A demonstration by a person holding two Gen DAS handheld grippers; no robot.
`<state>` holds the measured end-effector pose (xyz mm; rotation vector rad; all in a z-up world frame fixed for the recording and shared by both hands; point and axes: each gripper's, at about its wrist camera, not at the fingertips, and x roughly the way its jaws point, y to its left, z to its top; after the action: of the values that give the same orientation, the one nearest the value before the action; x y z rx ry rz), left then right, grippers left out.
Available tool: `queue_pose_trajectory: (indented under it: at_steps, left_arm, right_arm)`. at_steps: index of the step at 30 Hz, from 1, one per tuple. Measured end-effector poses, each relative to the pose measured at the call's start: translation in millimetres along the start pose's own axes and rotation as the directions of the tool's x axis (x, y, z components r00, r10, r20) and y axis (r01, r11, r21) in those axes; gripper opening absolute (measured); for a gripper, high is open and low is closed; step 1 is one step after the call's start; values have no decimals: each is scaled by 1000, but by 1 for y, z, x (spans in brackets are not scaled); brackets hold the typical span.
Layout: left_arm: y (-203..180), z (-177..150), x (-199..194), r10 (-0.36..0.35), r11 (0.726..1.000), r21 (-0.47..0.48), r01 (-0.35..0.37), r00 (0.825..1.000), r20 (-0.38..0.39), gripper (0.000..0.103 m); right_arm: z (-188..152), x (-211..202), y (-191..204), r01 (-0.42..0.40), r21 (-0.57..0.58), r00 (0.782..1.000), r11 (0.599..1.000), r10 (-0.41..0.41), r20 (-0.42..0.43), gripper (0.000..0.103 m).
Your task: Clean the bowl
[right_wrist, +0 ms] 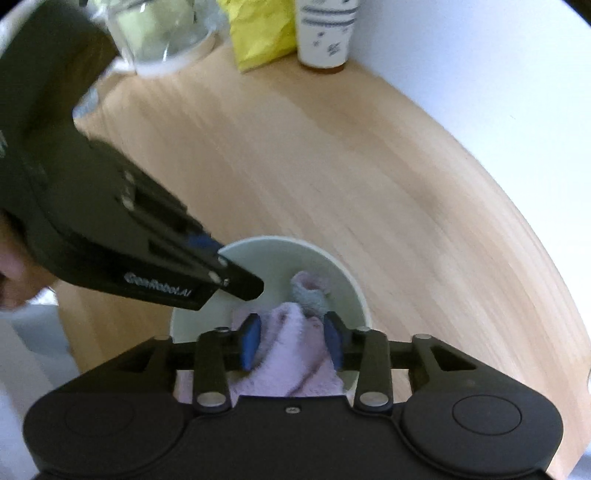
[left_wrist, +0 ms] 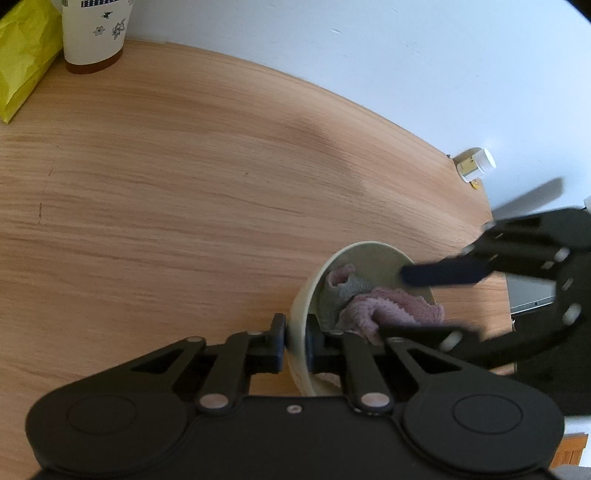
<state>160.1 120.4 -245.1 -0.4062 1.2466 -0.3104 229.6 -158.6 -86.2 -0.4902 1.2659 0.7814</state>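
Left wrist view: the left gripper (left_wrist: 295,341) is pinching the near wall of the pale bowl (left_wrist: 301,306), one finger outside the rim and one inside, so it is clamped on the bowl. The bowl is standing on the desk (left_wrist: 184,184) toward its right edge, with the far edge along the wall well beyond it. The right gripper (left_wrist: 424,302) is coming in from the right, one finger reaching over the far rim and the other low by the pink cloth (left_wrist: 391,308), which is bunched inside the bowl and spilling over its right rim. My judgement is that the pinch on a thin wall is the weak point: a hard push with the cloth could twist the bowl out of the fingers or tip it toward the desk's right edge.

Right wrist view: the right gripper (right_wrist: 291,341) is closing on the pink cloth (right_wrist: 291,350), its blue pads (right_wrist: 251,341) pressing the fabric from both sides directly over the bowl (right_wrist: 354,291). The left gripper (right_wrist: 236,284) is holding the bowl's left rim. The picture is blurred, suggesting brisk motion. The risks I see are the cloth slipping loose, or the two grippers knocking together over so small a bowl. A paper cup (right_wrist: 327,33) and a yellow bag (right_wrist: 262,33) are standing well apart at the desk's far edge.
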Motion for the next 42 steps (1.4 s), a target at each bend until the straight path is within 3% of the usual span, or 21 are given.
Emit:
queue_pose_trajectory:
  at_steps: [4, 6, 11, 22, 31, 40, 42]
  left_arm:
    - [1, 4, 5, -10, 1000, -26, 10, 1000, -7, 10]
    - [1, 6, 7, -16, 999, -40, 16, 1000, -13, 11]
    - [2, 7, 9, -22, 999, -37, 22, 1000, -18, 11]
    - [3, 7, 12, -31, 999, -29, 30, 999, -28, 11]
    - [5, 8, 13, -43, 998, -52, 41, 999, -27, 11]
    - [7, 7, 15, -55, 995, -80, 53, 998, -30, 12]
    - [7, 8, 15, -51, 996, -78, 49, 998, -29, 11]
  right_arm:
    - [1, -18, -18, -107, 50, 994, 993, 107, 6, 43]
    - [-2, -19, -17, -136, 8, 991, 991, 136, -14, 43]
    - [-5, -3, -1, -139, -69, 986, 988, 132, -99, 43]
    - [-2, 30, 18, -95, -170, 984, 981, 66, -168, 51]
    - [-11, 54, 33, -56, -93, 995, 994, 48, -89, 49]
    - [-17, 64, 31, -62, 15, 998, 998, 62, -9, 35]
    - [-19, 66, 31, -71, 31, 997, 997, 71, 6, 27]
